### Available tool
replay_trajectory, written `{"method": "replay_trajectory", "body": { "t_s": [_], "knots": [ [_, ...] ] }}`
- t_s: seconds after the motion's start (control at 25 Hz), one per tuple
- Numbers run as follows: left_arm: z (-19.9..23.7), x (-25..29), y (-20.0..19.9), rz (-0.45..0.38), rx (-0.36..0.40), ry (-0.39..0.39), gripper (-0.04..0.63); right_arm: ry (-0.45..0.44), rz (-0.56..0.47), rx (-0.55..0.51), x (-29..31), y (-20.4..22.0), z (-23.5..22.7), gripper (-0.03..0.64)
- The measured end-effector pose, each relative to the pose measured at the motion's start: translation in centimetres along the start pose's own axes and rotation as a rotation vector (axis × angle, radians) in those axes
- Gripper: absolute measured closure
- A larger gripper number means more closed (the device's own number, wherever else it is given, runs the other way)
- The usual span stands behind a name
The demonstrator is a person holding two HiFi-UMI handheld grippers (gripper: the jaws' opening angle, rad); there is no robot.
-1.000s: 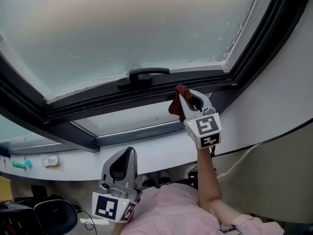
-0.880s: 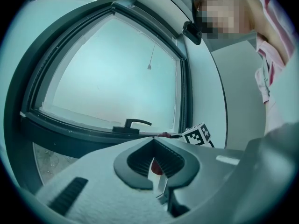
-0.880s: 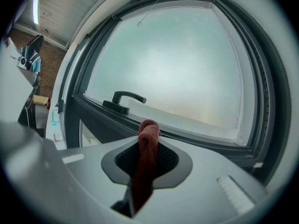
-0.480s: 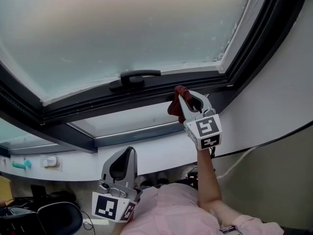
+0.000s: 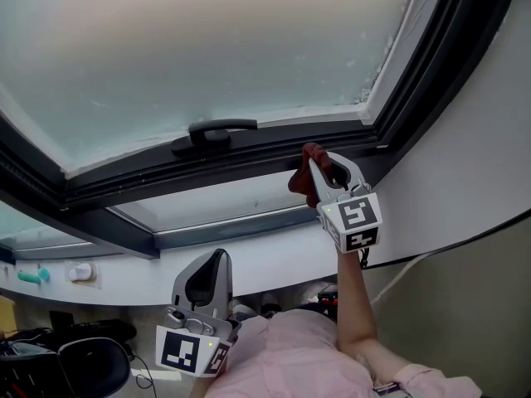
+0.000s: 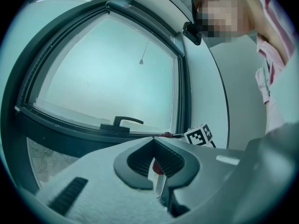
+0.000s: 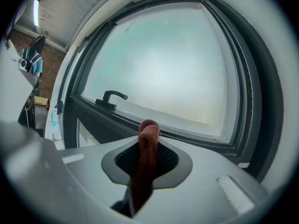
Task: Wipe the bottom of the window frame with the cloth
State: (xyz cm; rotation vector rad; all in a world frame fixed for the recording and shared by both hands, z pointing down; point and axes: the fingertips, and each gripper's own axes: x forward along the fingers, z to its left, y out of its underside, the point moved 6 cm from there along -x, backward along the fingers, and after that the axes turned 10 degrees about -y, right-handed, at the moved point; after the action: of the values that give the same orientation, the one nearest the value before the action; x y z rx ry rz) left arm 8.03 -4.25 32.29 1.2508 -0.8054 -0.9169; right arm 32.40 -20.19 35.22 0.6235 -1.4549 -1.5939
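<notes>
Red cloth (image 5: 300, 179), pinched in right gripper (image 5: 319, 166)

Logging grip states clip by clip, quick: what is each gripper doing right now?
Left gripper: shut, nothing gripped.
Right gripper: shut on the red cloth.

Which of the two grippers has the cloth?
The right gripper, raised at the window frame, its fingers pinching the red cloth; the left gripper hangs low, shut and empty.
</notes>
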Motion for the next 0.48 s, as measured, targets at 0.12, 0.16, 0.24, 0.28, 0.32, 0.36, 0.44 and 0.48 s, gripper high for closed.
{"method": "replay_trajectory", "body": {
  "t_s": [0.12,0.16,0.24,0.28,0.32,0.36,0.44,0.48],
  "knots": [
    [-0.5,0.1,0.2,-0.003,0.001,-0.004,0.595,0.008,-0.001,0.002,-0.4,0.3,-0.8,0.565],
    [-0.7,0.2,0.2,-0.004,0.001,-0.004,0.595,0.012,-0.002,0.004,-0.6,0.4,-1.1,0.565],
    [-0.9,0.2,0.3,-0.005,0.002,-0.007,0.595,0.022,-0.001,0.008,-1.0,0.6,-1.7,0.565],
    [-0.9,0.2,0.2,-0.006,0.002,-0.009,0.595,0.027,-0.001,0.010,-1.1,0.6,-2.0,0.565],
    [-1.0,0.3,0.2,-0.007,0.002,-0.011,0.595,0.032,0.000,0.012,-1.3,0.7,-2.2,0.565],
    [-1.0,0.3,0.2,-0.009,0.002,-0.013,0.595,0.037,0.000,0.014,-1.4,0.8,-2.5,0.565],
    [-1.2,0.3,0.2,-0.012,0.002,-0.017,0.595,0.050,-0.002,0.020,-1.8,1.0,-3.1,0.565],
    [-1.3,0.3,0.2,-0.013,0.002,-0.019,0.595,0.058,-0.003,0.025,-2.0,1.1,-3.5,0.565]
  ]
}}
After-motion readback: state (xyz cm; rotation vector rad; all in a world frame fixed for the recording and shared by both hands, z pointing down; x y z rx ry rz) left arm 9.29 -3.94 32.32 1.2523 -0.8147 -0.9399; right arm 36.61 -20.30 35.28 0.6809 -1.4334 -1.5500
